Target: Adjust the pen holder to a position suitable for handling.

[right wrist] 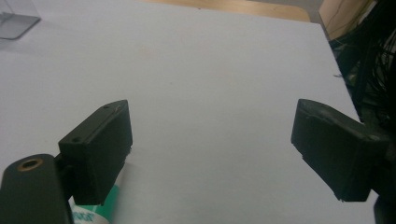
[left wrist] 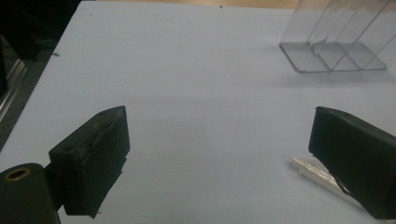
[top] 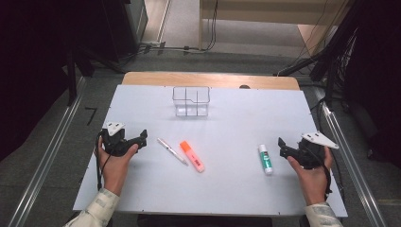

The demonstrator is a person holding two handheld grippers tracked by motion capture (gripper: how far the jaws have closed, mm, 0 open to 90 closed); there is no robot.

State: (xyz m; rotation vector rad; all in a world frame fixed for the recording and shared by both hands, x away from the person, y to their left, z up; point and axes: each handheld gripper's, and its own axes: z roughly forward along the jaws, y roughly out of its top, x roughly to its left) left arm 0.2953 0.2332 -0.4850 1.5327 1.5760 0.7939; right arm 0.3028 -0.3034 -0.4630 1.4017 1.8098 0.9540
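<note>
Both tools, left tool [top: 142, 137] and right tool [top: 282, 146], are released and hold nothing. Bring the left tool straight over the thin silver pen [top: 172, 151], near the table's middle, and squeeze gently.

orange highlighter [top: 192, 156], silver pen [top: 172, 151], white-green glue stick [top: 265, 159], clear organizer [top: 191, 100]

Clear organizer [top: 191, 100] stands at the table's [top: 227, 189] far middle; pen [top: 172, 151] left of highlighter [top: 192, 156]; glue stick [top: 265, 159] right.

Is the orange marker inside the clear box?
No, the orange marker lies on the white table, well apart from the clear box.
</note>
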